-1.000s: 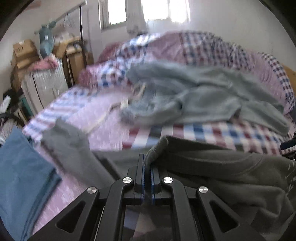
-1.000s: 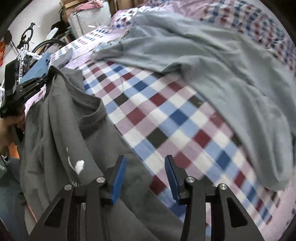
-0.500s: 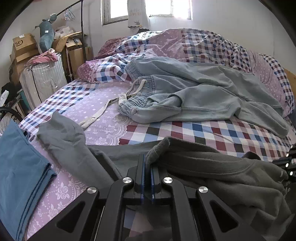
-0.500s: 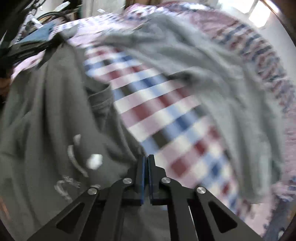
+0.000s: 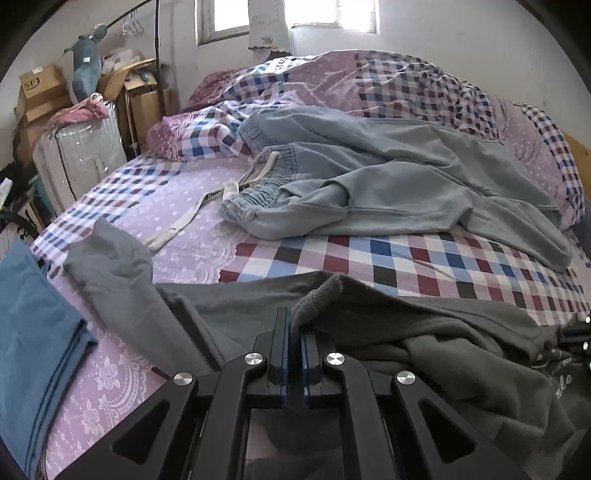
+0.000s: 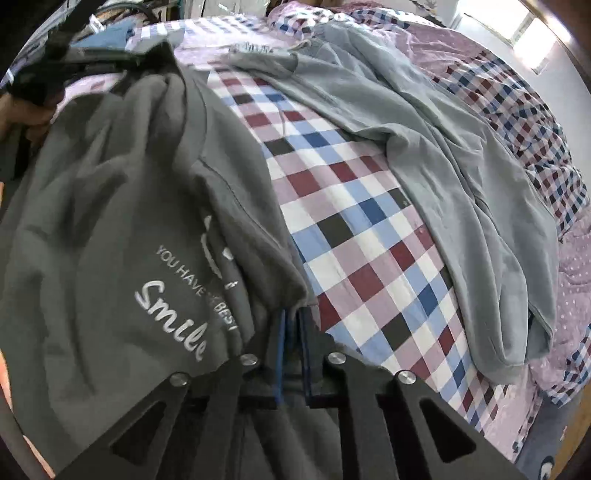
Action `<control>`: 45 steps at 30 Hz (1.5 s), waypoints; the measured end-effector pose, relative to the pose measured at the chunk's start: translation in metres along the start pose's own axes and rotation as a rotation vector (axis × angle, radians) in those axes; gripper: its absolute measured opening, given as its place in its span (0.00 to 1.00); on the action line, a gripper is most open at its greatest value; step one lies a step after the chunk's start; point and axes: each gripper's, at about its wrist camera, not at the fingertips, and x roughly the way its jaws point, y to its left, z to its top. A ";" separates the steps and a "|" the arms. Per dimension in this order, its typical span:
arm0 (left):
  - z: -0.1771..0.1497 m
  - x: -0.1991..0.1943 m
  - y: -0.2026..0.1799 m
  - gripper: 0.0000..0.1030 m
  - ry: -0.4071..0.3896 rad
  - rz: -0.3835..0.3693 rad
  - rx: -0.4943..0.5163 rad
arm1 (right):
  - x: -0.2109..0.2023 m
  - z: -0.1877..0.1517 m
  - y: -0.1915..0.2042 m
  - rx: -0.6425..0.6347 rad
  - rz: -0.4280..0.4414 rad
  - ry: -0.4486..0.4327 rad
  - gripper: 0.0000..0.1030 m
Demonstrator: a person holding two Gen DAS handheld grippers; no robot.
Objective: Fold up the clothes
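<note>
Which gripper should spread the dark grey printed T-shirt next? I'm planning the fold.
Probably left: the left gripper pinches the dark grey printed T-shirt by a clean edge; the right gripper grips bunched cloth.

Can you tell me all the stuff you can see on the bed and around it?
dark grey T-shirt: one, dark grey with white "Smile" print, near edge of bed, held by both grippers
light grey-blue clothes: a rumpled pile, middle of bed
white drawstring: one, trailing from the pile
folded blue cloth: one, bed's left edge
bed cover: one, pink and checked
pillow: one, checked, head of bed
cardboard boxes: several, brown, left wall
suitcase: one, plastic-wrapped, beside bed
window: bright, far wall
left gripper: black, shut on shirt
right gripper: black, shut on shirt
</note>
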 end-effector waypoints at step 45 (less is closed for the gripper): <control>0.123 0.014 -0.089 0.04 -0.128 -0.170 0.210 | -0.041 0.065 -0.138 0.450 -0.221 -0.252 0.02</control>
